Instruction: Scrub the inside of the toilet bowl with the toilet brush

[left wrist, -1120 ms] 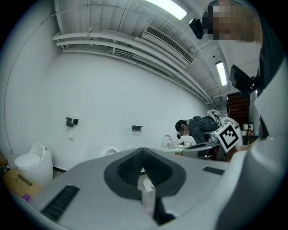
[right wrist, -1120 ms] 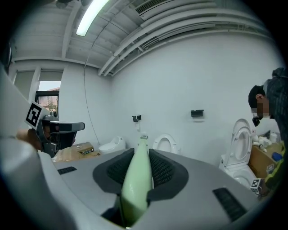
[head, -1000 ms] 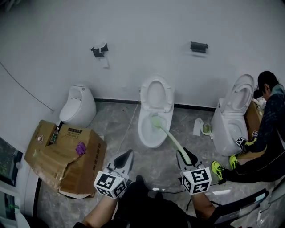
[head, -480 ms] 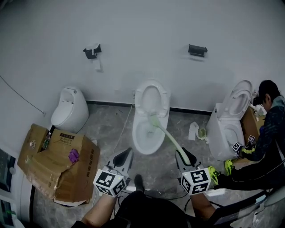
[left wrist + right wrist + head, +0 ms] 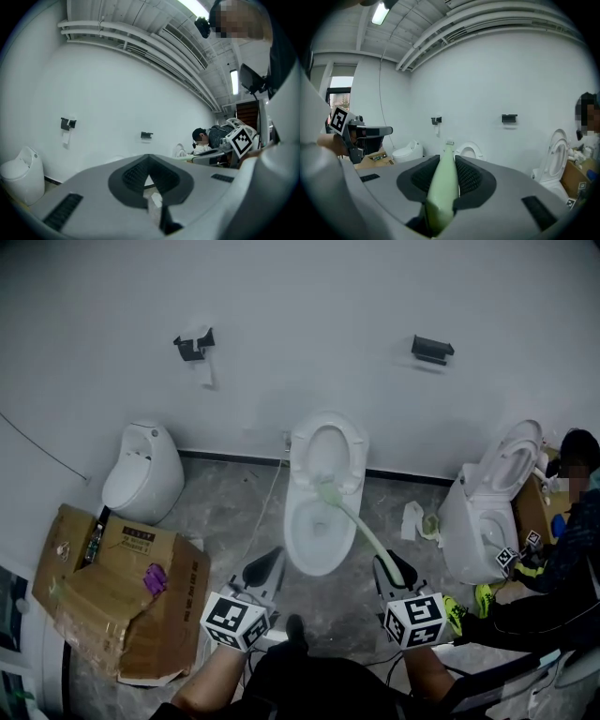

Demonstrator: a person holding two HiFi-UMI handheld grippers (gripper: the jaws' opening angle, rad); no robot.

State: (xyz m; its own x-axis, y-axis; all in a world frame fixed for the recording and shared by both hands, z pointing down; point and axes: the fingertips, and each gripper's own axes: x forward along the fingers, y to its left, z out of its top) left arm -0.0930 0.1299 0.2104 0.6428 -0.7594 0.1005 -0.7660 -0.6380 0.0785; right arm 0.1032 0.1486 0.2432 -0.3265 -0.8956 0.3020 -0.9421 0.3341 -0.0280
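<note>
Ahead of the left gripper (image 5: 267, 563) and the right gripper (image 5: 389, 566) we face a plain white wall (image 5: 300, 296). Left of the left gripper, a torn brown cardboard box (image 5: 122, 601) lies on the grey marbled stone floor (image 5: 234, 512), and a small rounded white floor toilet (image 5: 141, 474) stands beyond it. High above the right gripper shines a bright ceiling strip light (image 5: 380, 13).

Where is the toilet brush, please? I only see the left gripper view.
Observer: The right gripper is shut on the toilet brush, on its pale green handle.
Operator: Where is its head?
Observer: In the head view, the brush head sits at the back of the middle toilet bowl, below the raised lid.
Operator: And my left gripper?
Observer: It is over the floor, off the bowl's front left and apart from it.
</note>
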